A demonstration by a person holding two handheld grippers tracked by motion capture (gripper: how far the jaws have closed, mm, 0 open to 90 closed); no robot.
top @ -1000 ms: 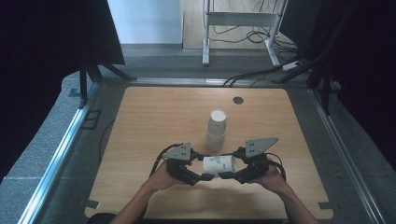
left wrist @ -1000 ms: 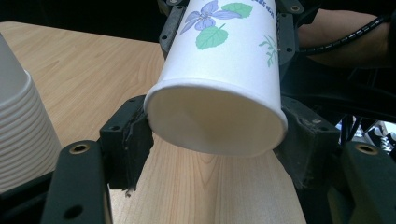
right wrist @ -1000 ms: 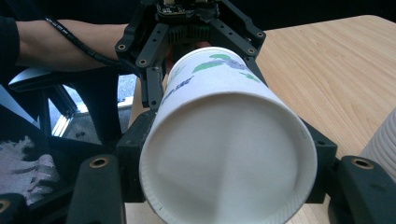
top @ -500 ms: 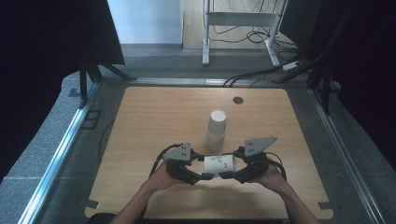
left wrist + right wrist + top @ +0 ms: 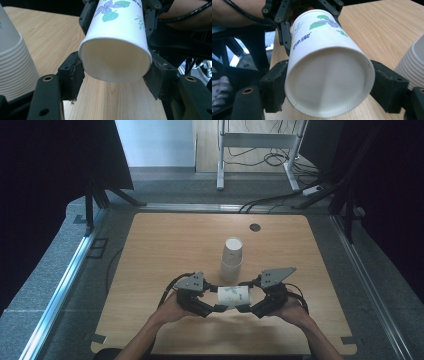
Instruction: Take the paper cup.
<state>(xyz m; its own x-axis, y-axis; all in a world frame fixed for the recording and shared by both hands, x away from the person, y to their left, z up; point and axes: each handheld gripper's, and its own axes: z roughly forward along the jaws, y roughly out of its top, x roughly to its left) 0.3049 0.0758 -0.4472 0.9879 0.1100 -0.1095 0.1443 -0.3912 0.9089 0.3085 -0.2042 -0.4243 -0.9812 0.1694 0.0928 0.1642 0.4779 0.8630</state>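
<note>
Wooden tabletop (image 5: 150, 250): just in front of the paper cup stack (image 5: 232, 259), you hold a floral paper cup (image 5: 233, 296) sideways, left claw (image 5: 214, 307) clenched on its rim end, right claw's (image 5: 248, 308) jaws just opening around its base.

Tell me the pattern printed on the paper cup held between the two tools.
White paper cup with purple flowers and green leaves, clearest in the right gripper view.

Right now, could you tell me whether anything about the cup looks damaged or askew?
The cup lies sideways between both grippers above the table. Its open rim is squashed out of round by the left gripper. No spill or tear shows. The stack stands upright.
</note>
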